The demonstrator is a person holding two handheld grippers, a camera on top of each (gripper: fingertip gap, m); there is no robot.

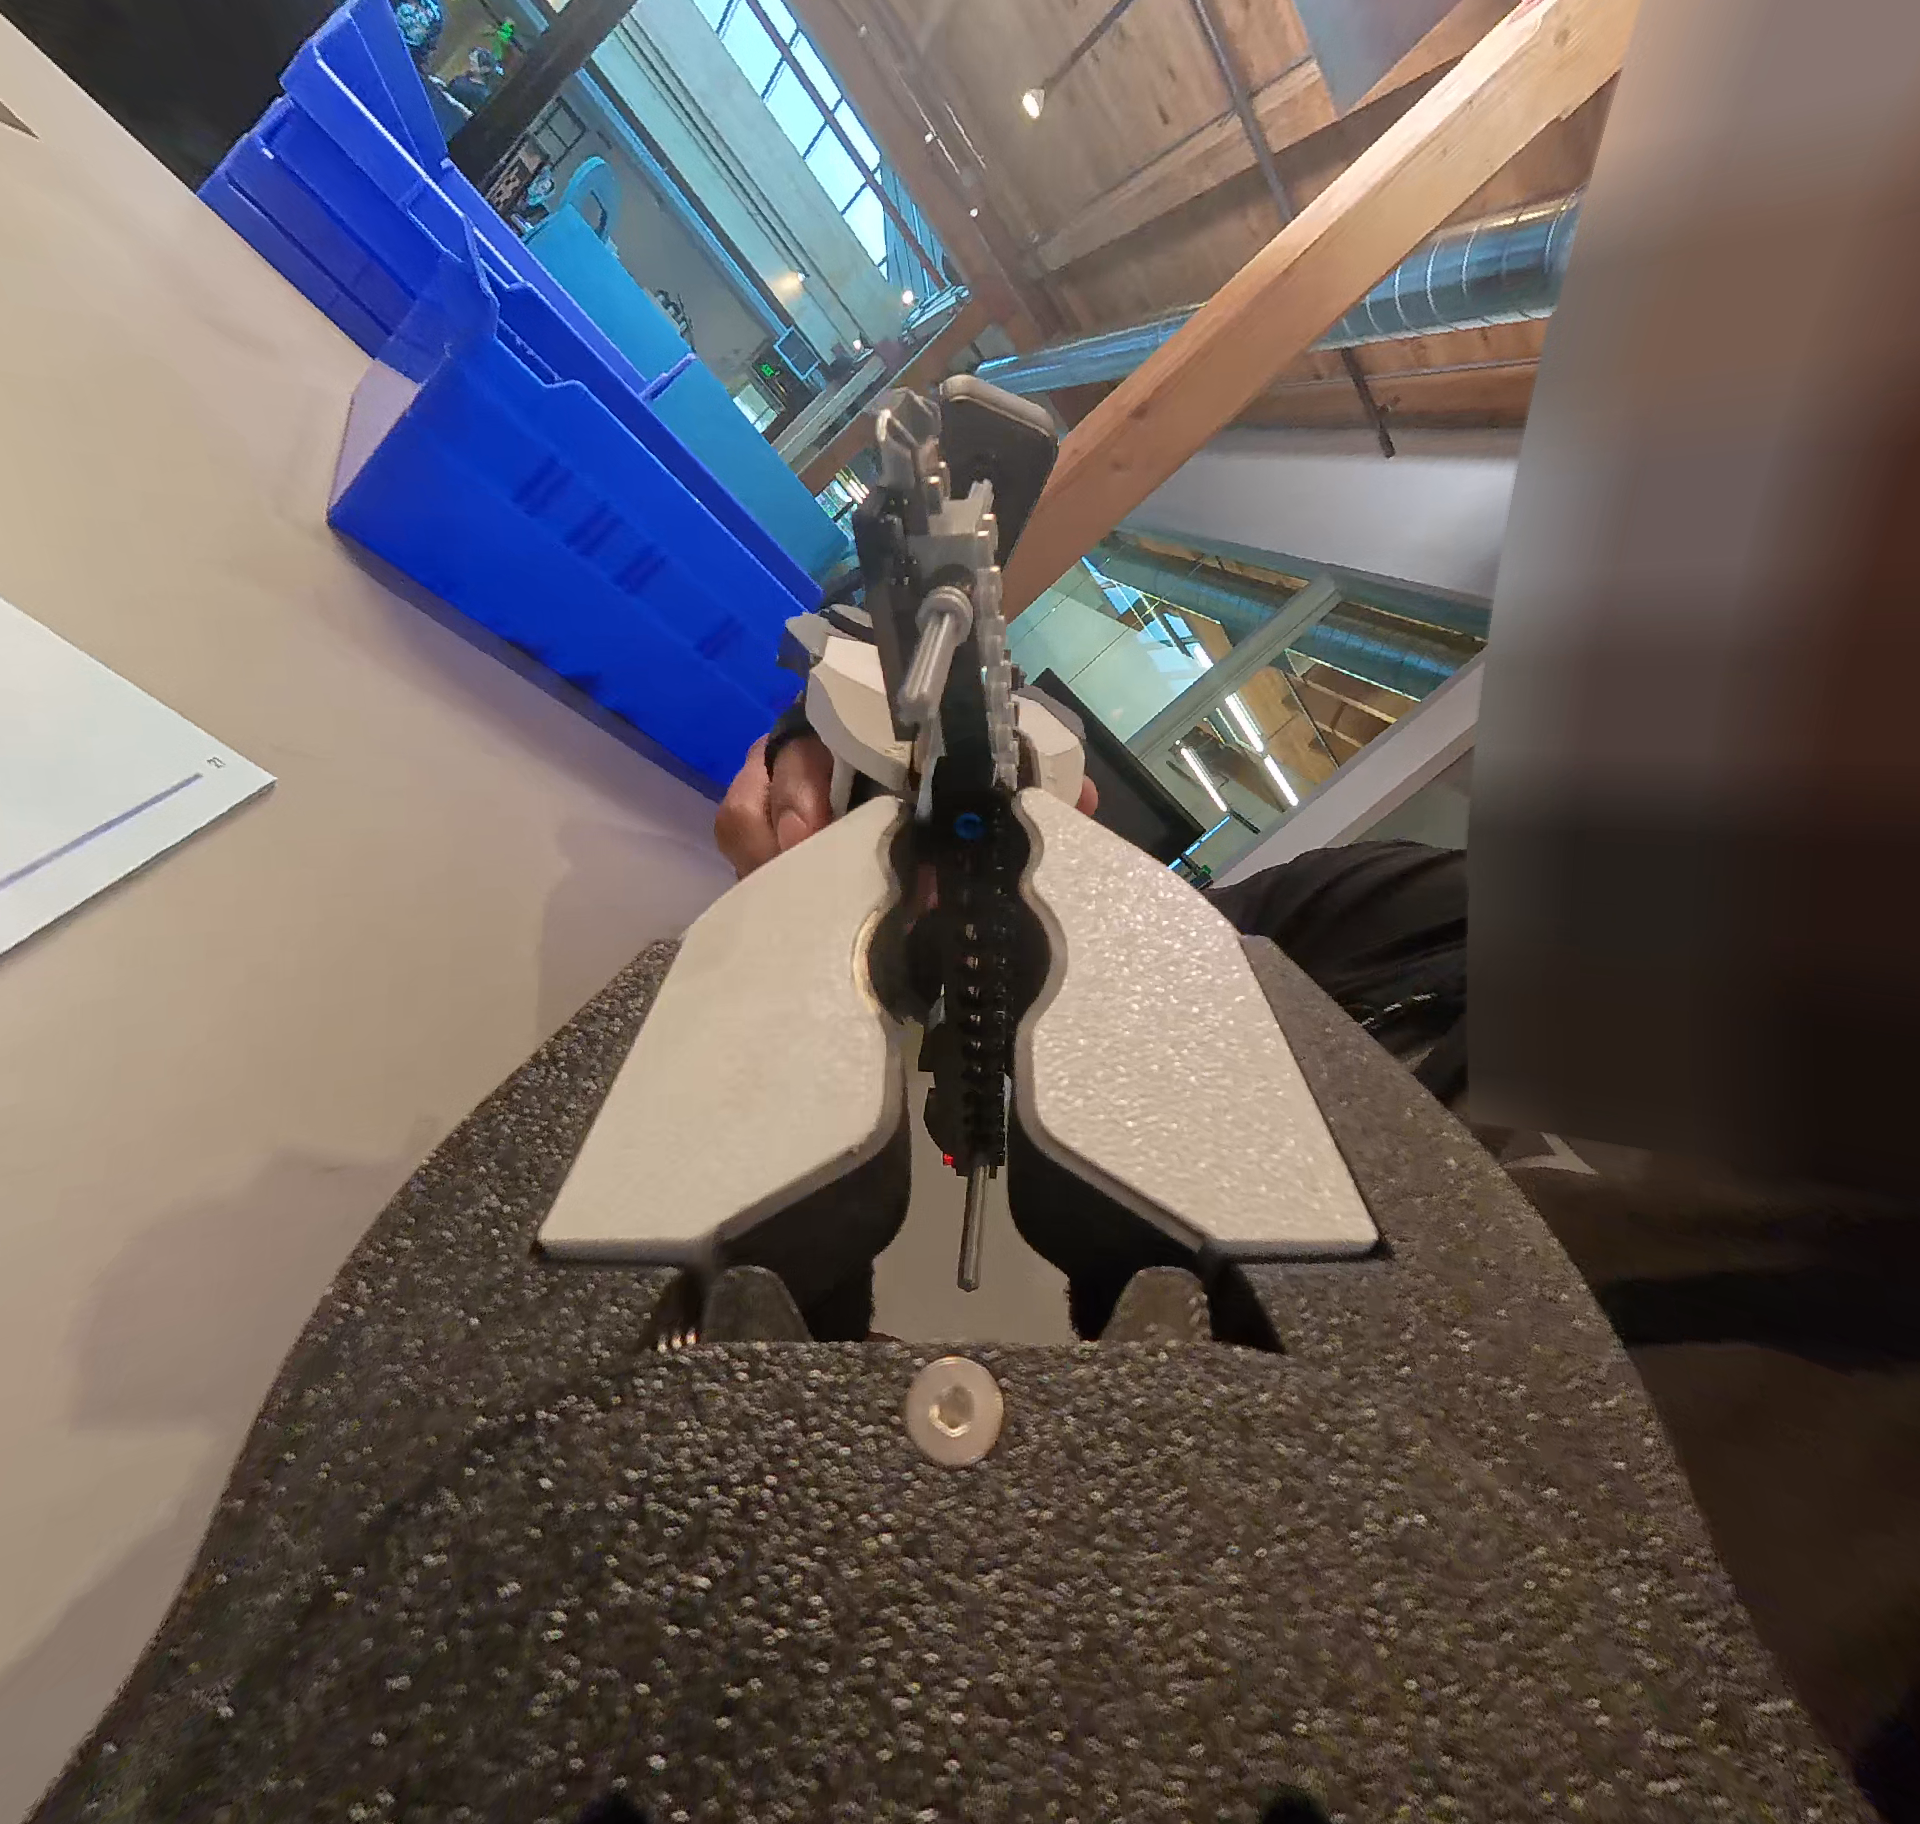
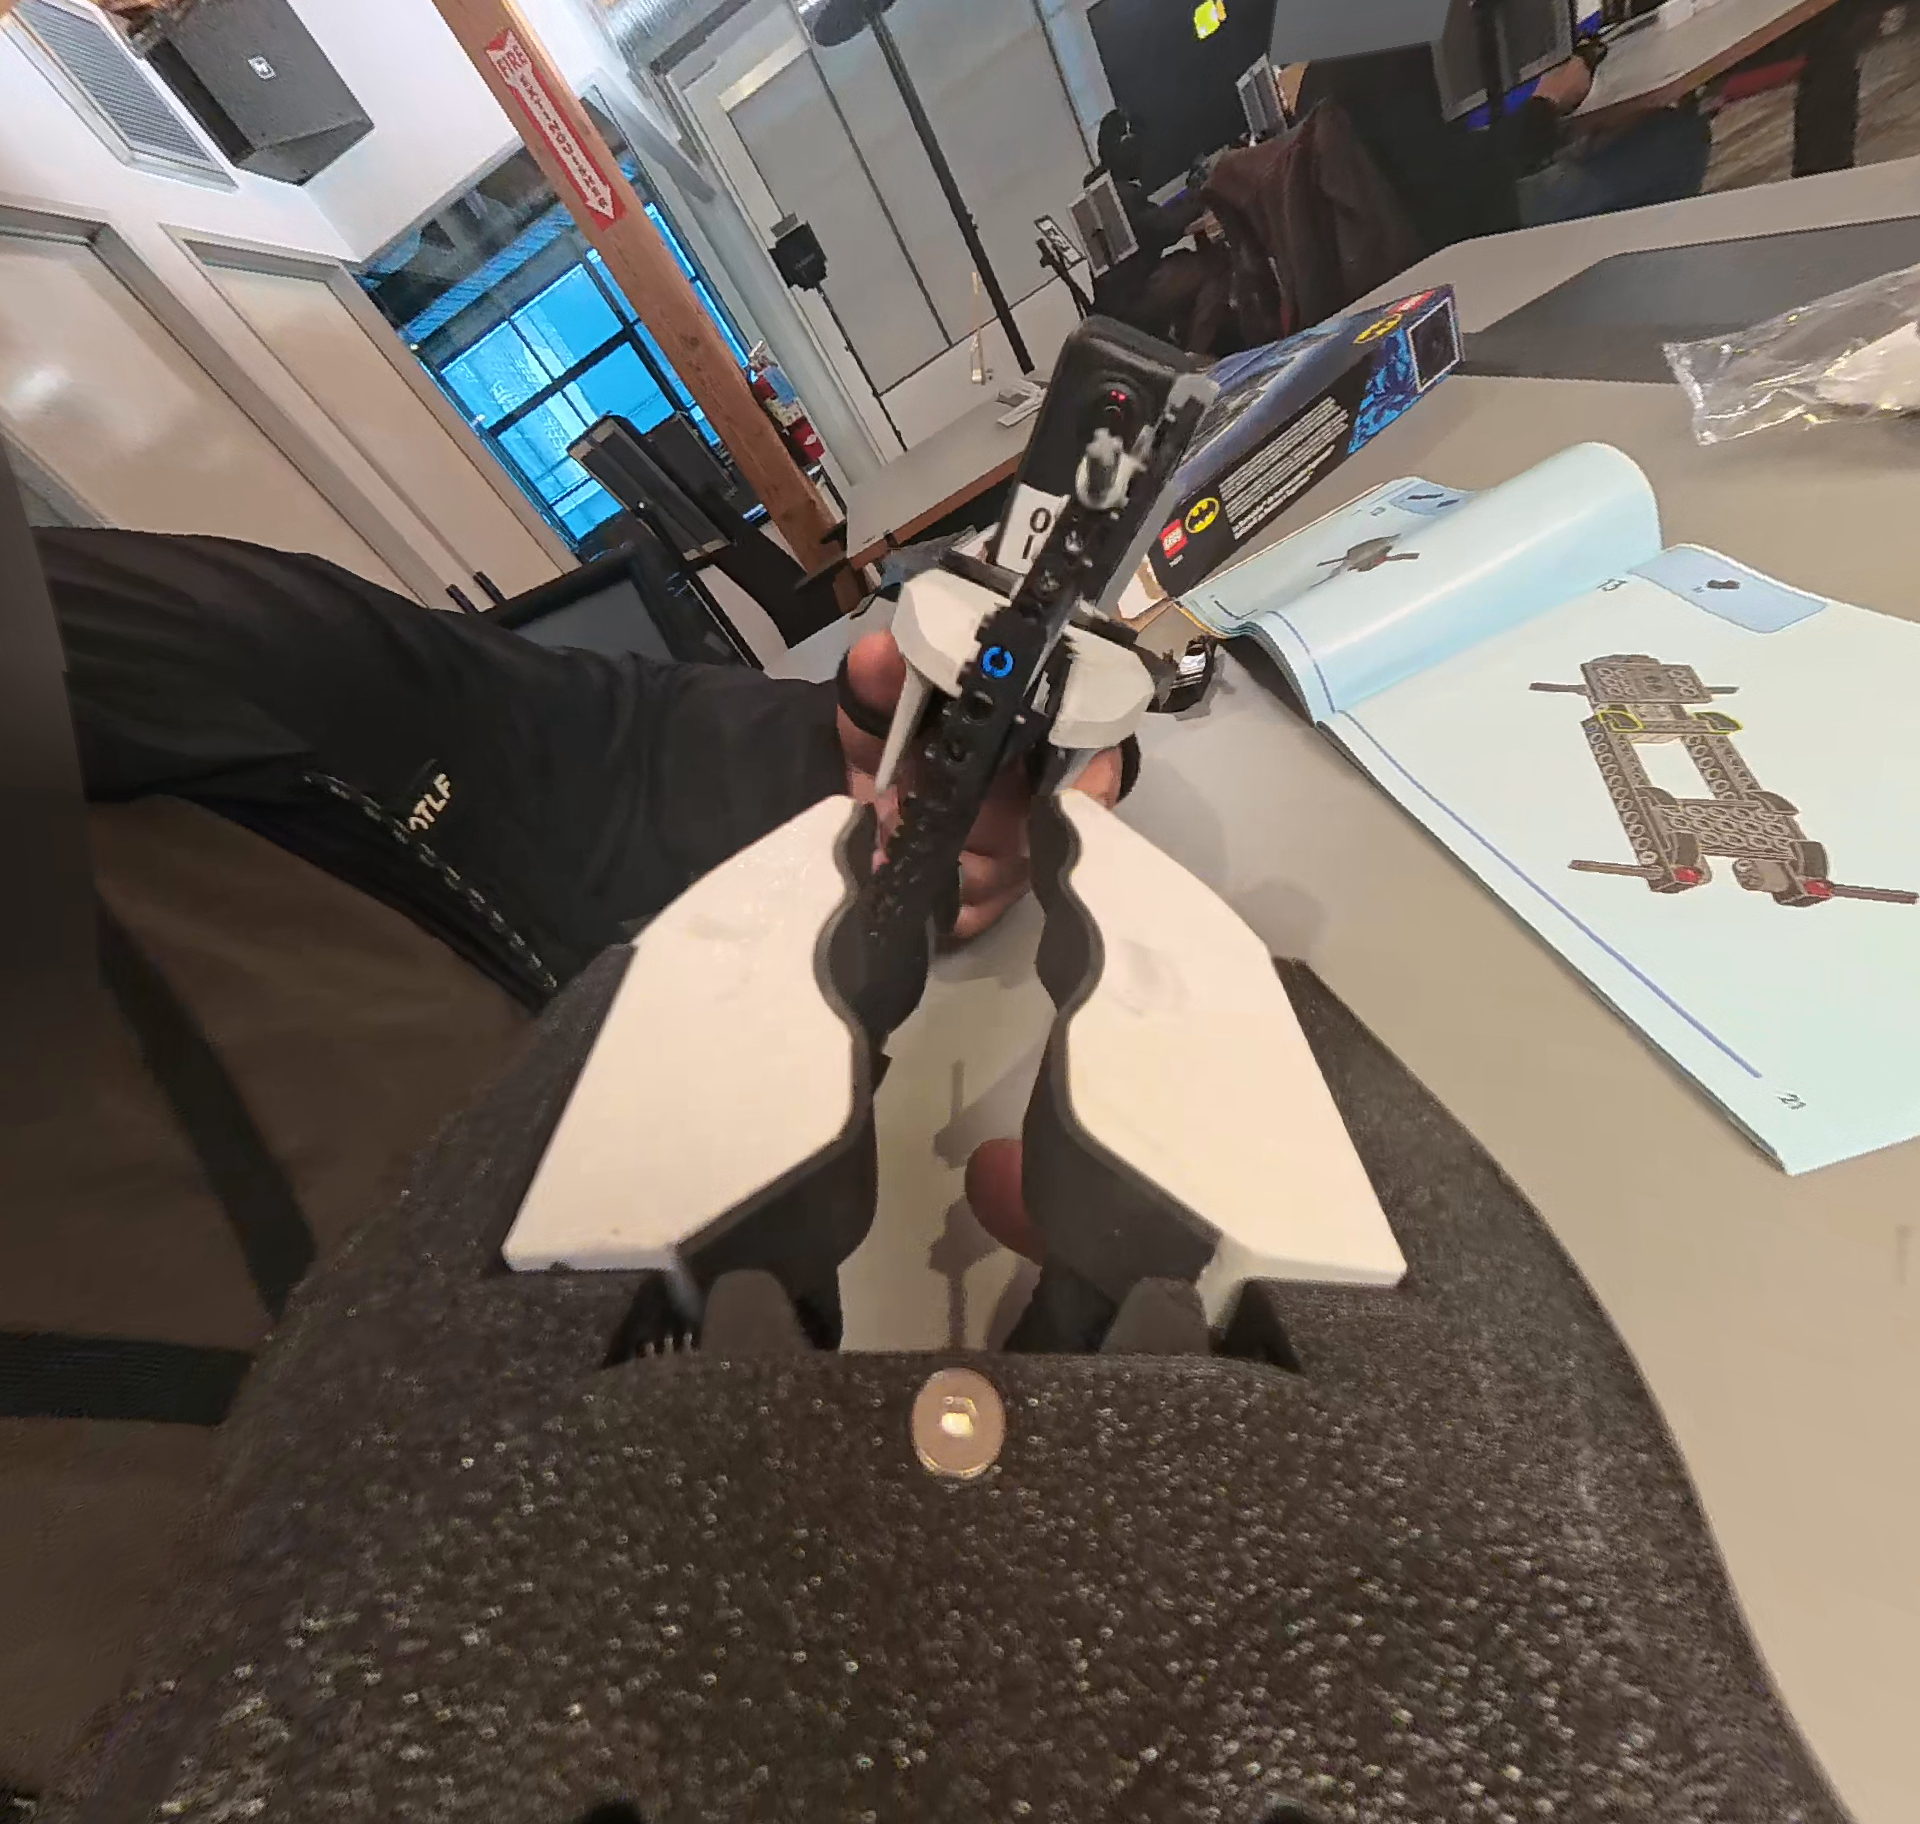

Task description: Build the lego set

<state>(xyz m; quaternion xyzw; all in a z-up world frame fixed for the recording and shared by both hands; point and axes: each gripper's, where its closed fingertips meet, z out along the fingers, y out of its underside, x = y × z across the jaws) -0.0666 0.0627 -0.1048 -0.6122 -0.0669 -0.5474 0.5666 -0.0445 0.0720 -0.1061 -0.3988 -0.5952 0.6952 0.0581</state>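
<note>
Black studded toy-brick beam (image 1: 971, 953), long axis toward 12 o'clock, is clamped in the left gripper (image 1: 961, 901) fingers; the right gripper (image 2: 951, 901) fingers stand wider, left pad touching it above the bench (image 2: 1455, 1099).

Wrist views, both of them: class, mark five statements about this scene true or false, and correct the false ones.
1. Blue bins stand on the table. True.
2. The instruction booklet is closed. False: it lies open, showing a build diagram.
3. A blue pin sits in the black brick assembly. True.
4. The clear plastic bag lies on the booklet. False: it lies on the table, apart from the booklet.
5. The left gripper is wide open with nothing between its fingers. False: its fingers close on the black brick assembly.
</note>
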